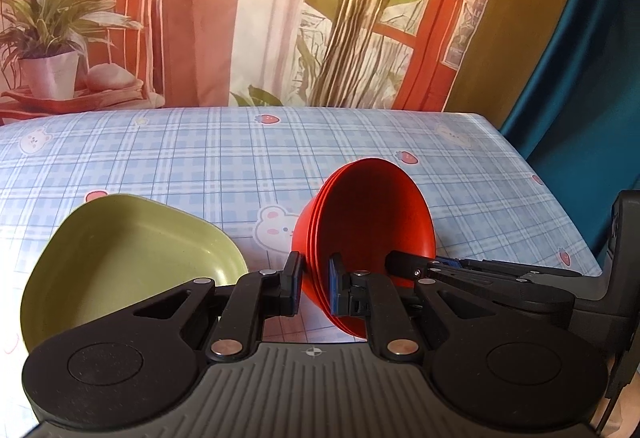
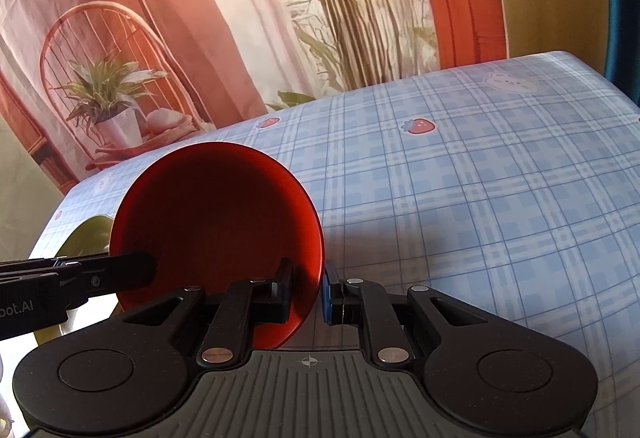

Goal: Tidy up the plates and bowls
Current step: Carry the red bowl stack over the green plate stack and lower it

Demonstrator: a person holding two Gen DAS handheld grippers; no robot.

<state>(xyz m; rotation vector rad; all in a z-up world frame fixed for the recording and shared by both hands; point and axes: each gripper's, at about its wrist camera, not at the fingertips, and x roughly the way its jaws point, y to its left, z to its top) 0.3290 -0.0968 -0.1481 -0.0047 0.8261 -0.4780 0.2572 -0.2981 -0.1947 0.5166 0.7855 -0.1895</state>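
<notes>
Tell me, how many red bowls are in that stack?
About 4 red bowls, counting the rim edges. They are nested together, tilted, held by both grippers above the tablecloth, beside the green dish. More may be hidden inside.

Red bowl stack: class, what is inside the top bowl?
The top bowl of the red bowl stack holds no food, only gripper fingers over its rim. The lower bowls' insides are covered.

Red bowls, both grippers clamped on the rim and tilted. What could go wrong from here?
1. The red bowls are several nested; the left gripper pinches the whole stack's rim, while the right gripper may grip only one wall. Pulling apart could drag extra bowls or drop one.
2. The stack is tilted steeply, so loose inner bowls could slide out onto the tablecloth.
3. The green dish sits close by and could get knocked.
</notes>
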